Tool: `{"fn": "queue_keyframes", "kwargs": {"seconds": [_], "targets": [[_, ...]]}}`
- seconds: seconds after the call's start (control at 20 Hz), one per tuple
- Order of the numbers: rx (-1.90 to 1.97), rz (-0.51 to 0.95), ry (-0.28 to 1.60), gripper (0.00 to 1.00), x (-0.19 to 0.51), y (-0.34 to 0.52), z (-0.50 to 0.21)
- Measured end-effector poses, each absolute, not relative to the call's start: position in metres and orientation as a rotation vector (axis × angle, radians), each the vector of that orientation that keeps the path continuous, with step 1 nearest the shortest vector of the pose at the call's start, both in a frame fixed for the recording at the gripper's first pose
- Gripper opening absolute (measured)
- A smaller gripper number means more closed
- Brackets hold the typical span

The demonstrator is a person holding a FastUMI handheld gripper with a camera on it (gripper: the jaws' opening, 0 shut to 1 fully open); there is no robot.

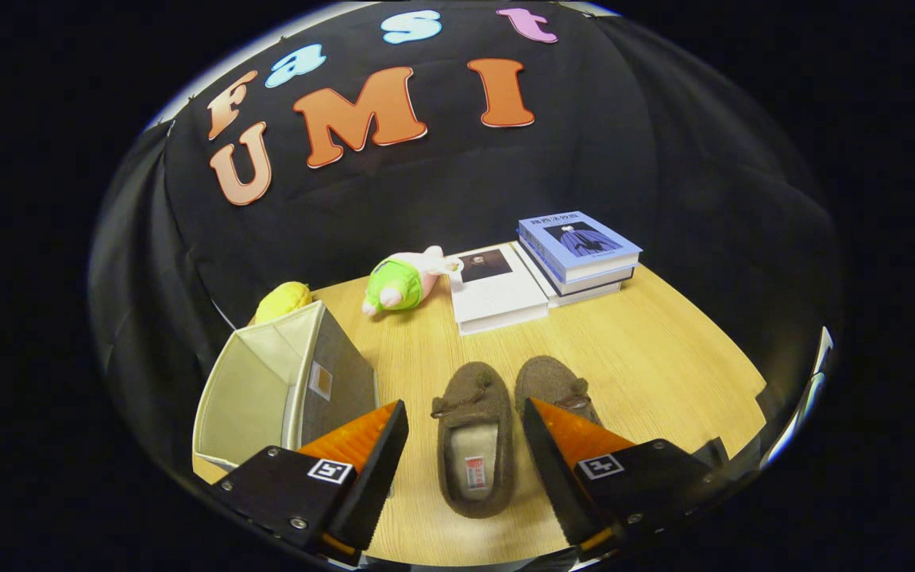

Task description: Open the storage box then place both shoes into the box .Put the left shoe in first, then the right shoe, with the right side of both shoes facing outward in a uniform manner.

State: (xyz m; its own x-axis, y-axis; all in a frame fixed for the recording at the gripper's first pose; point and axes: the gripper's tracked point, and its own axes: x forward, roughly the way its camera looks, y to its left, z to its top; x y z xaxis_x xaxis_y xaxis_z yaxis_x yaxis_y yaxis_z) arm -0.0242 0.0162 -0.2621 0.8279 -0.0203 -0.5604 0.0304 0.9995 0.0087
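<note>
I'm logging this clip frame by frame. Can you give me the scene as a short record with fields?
surface: wooden table
box: fabric storage box, open, beside the left finger
left shoe: brown slipper between the fingers, toe pointing away, untouched
right shoe: slipper beside it, partly behind the right finger
gripper: open, fingers straddling the left shoe, not pressing on it
beyond the shoes: books, plush toy
behind the box: yellow toy
progress: no shoe in the box yet
</note>
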Motion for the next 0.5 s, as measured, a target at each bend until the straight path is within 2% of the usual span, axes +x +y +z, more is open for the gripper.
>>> {"fn": "queue_keyframes", "kwargs": {"seconds": [0.2, 0.35, 0.5], "targets": [[0.019, -0.047, 0.659, 0.72, -0.028, 0.01, -0.29], [0.036, -0.068, 0.705, 0.56, -0.043, 0.0, -0.31], [0.043, -0.091, 0.742, 0.46, -0.043, -0.004, -0.33]]}}
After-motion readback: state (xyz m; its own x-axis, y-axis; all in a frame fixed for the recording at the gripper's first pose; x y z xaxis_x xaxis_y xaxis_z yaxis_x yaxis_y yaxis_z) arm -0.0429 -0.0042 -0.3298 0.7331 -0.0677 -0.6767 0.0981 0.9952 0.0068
